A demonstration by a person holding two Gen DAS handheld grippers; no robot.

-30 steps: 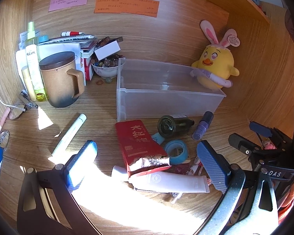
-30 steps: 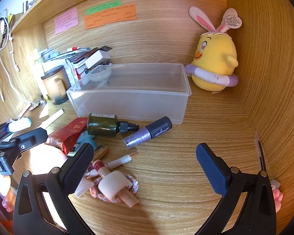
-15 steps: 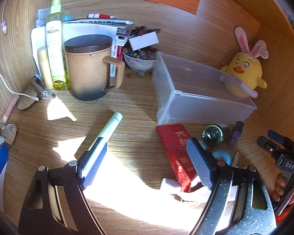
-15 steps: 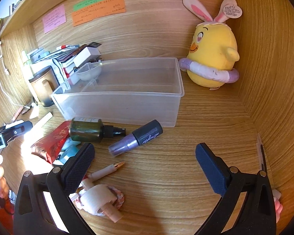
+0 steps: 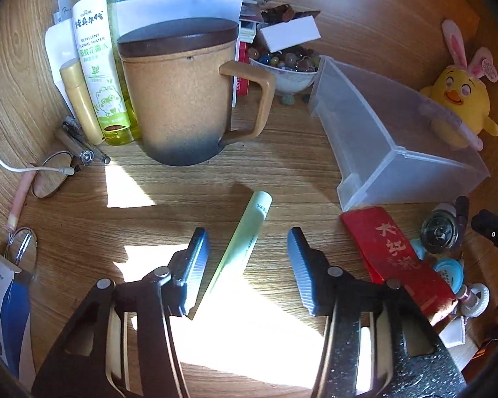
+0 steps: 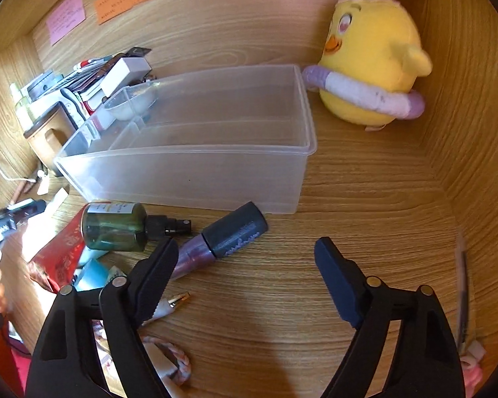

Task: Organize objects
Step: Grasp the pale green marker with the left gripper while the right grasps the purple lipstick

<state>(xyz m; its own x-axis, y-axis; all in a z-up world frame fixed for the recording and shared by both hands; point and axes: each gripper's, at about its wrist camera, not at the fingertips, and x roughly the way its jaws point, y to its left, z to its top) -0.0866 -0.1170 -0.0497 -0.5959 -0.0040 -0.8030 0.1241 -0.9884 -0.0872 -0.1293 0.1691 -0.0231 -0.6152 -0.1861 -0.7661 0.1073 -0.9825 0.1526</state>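
Note:
A pale green tube (image 5: pixel 249 238) lies on the wooden desk, its near half between the blue pads of my left gripper (image 5: pixel 249 262). The jaws are closing and a gap still shows on each side of the tube. In the right wrist view my right gripper (image 6: pixel 247 265) hovers low over the desk with its jaws closing. A purple bottle with a dark cap (image 6: pixel 229 235) lies just ahead of its left finger (image 6: pixel 156 272), untouched. Behind it stands the clear plastic bin (image 6: pixel 182 179), with nothing in it.
A lidded brown mug (image 5: pixel 179 99), a repellent bottle (image 5: pixel 96 66) and a bowl of beads (image 5: pixel 289 66) stand behind the tube. A red packet (image 5: pixel 395 252), a dark green bottle (image 6: pixel 116 229) and small clutter lie before the bin. A yellow plush chick (image 6: pixel 372 66) fills the right corner.
My left gripper swung left and down over the pale green tube, and its jaws narrowed around it. The right gripper moved in toward the purple bottle, jaws slightly narrower.

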